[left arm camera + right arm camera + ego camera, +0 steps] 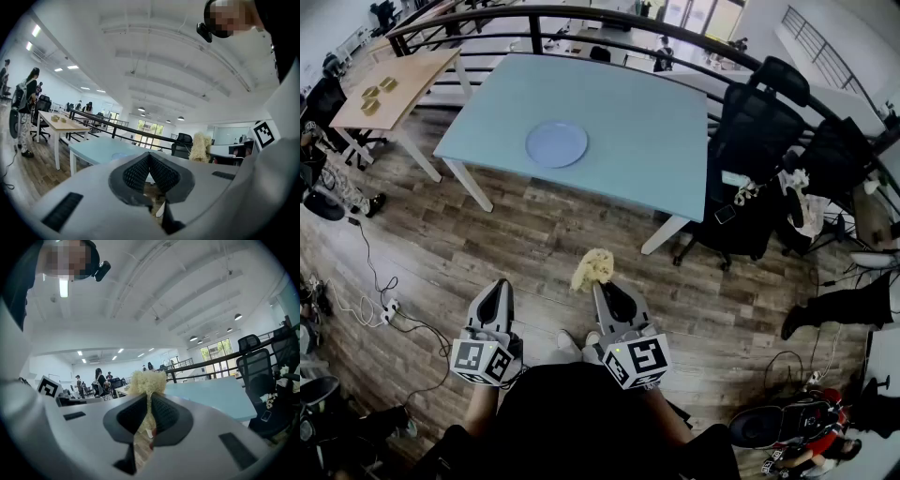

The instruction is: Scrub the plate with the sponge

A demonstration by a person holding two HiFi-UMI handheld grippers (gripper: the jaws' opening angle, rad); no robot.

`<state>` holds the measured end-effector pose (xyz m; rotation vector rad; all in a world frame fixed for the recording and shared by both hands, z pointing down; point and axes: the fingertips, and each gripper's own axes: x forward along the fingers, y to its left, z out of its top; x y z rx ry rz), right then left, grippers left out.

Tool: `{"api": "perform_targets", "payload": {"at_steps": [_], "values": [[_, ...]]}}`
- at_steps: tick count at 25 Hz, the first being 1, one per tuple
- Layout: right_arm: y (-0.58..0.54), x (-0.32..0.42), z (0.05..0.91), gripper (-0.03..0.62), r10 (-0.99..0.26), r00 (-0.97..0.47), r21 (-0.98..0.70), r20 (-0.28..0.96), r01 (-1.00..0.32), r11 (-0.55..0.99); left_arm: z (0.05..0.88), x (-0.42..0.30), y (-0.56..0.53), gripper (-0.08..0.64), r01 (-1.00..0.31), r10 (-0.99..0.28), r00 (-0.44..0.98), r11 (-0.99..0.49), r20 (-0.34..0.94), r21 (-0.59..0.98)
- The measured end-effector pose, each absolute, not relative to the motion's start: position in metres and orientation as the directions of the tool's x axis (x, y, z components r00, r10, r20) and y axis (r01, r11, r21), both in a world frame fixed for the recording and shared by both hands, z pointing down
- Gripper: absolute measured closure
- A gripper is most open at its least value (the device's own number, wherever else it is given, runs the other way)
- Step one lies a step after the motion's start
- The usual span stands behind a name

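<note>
At twelve o'clock, well ahead, the plate (556, 143) lies flat on the tabletop (647, 122), untouched. Right tongs (598, 287) pinch the sponge (593, 268) by its near end. Its long axis runs with them, fluffy end toward eleven. Left tongs (500, 287) are closed on nothing. Under scrubbing, the thin pinch may slip, or the unheld plate may skate.

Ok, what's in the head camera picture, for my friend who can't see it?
The right gripper holds a yellow sponge above a wooden floor. The left gripper beside it is shut and empty. Ahead, a round plate lies on a pale blue table.
</note>
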<state>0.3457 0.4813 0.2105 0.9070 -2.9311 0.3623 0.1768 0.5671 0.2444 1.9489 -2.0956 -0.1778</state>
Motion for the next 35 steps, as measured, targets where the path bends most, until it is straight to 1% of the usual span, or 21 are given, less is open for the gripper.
{"api": "perform_targets", "payload": {"at_steps": [7, 20, 28, 35], "values": [[0.48, 0.347, 0.212, 0.56, -0.545, -0.831, -0.208, 0.112, -0.556, 0.805, 0.242, 0.18, 0.563, 0.557, -0.968, -0.991, -0.077, 0.101, 0.113, 0.229], [0.483, 0.335, 0.21, 0.559, -0.542, -0.835, -0.212, 0.098, -0.549, 0.808, 0.243, 0.177, 0.571, 0.557, -0.971, -0.992, -0.073, 0.095, 0.105, 0.221], [0.49, 0.31, 0.209, 0.559, -0.552, -0.831, -0.183, 0.071, -0.555, 0.811, 0.238, 0.158, 0.573, 0.557, -0.988, -0.994, -0.071, 0.082, 0.084, 0.132], [0.505, 0.287, 0.21, 0.559, -0.543, -0.837, -0.193, 0.067, -0.545, 0.816, 0.23, 0.139, 0.583, 0.557, -0.981, -0.997, -0.065, 0.072, 0.044, 0.18]]}}
